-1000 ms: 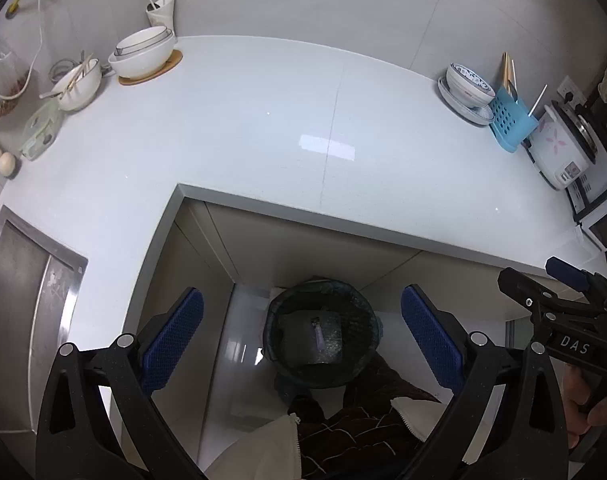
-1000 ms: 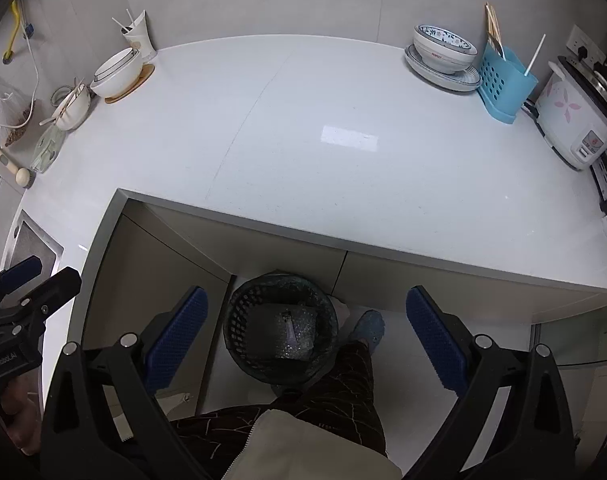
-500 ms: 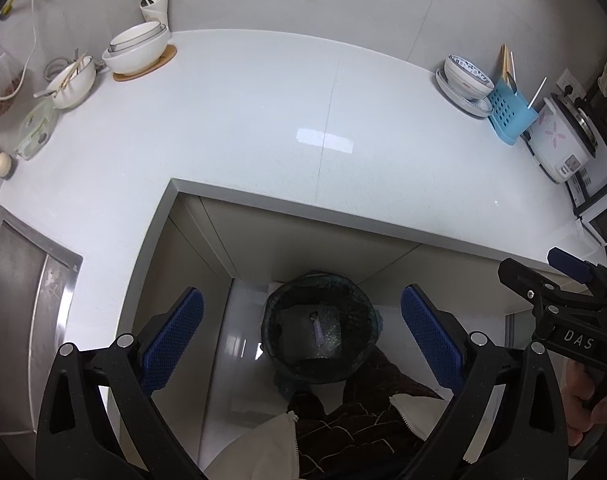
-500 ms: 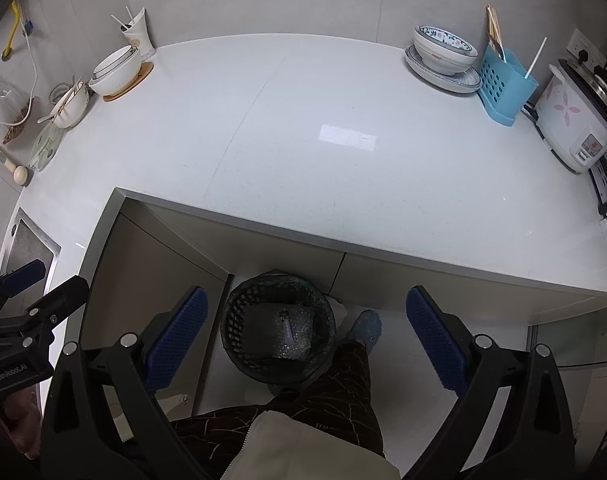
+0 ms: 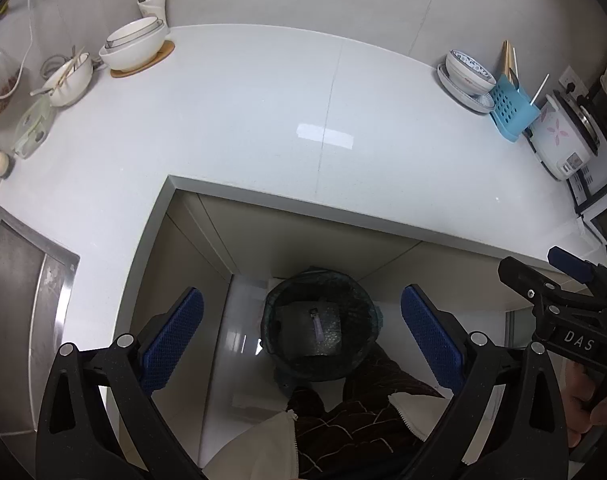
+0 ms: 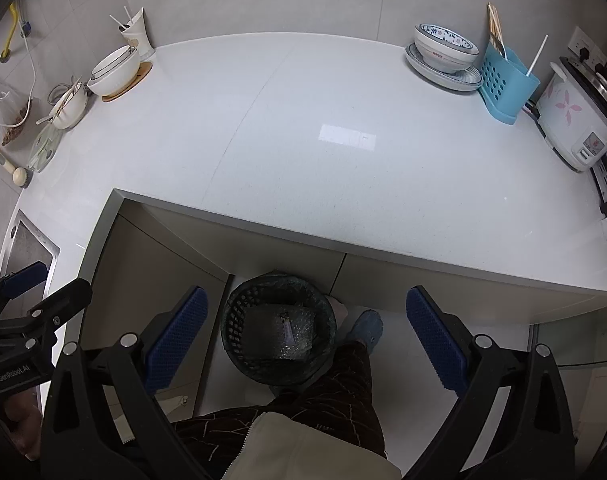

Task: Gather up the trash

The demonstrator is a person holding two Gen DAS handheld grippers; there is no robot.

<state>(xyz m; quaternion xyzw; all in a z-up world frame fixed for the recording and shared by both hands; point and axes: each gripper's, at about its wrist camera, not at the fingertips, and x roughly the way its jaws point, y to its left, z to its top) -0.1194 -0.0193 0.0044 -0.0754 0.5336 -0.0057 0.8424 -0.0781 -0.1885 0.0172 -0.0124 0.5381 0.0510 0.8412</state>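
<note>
A black mesh trash bin stands on the floor below the counter edge, also in the right wrist view. Inside lie a bubble-wrap sheet and a small pale tube-like piece. My left gripper is open and empty, held high above the bin. My right gripper is open and empty, also high above the bin. Each gripper shows at the edge of the other's view: the right one in the left wrist view, the left one in the right wrist view.
White L-shaped counter. At the back left are stacked bowls on a wooden mat and a cup with sticks. At the right are a bowl on plates, a blue utensil holder and a rice cooker. A steel sink lies at the left. The person's legs stand beside the bin.
Both grippers have risen slightly and drifted back; the bin and counter look a little smaller and shifted. Jaws stay open, nothing taken or dropped.
</note>
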